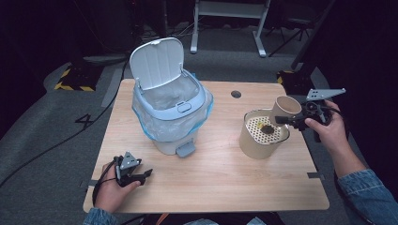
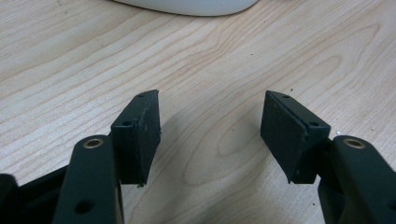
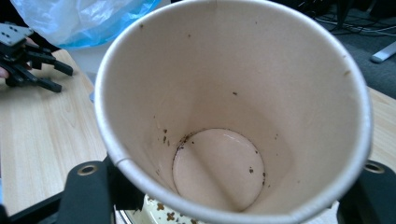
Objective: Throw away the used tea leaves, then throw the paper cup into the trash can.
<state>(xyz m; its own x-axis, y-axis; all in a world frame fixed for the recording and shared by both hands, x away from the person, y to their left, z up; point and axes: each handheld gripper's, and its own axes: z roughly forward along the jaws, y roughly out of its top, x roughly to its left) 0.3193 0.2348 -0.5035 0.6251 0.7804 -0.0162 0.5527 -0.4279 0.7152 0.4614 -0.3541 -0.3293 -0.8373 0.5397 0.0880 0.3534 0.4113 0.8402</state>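
My right claw clamps a tipped paper cup above the perforated container, at the table's three o'clock; my left claw rests agape at seven o'clock, near the bin.

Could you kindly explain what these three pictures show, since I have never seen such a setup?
A person sits at a wooden table with a hand-held two-jaw tool in each hand. The high view looks down from above; the other two pictures come from cameras riding on the tools. The left tool rests open near the table's front edge. The right tool grips a paper cup, tilted over a beige container with a perforated strainer. A pedal bin, lid up and lined with a plastic bag, stands nearby.
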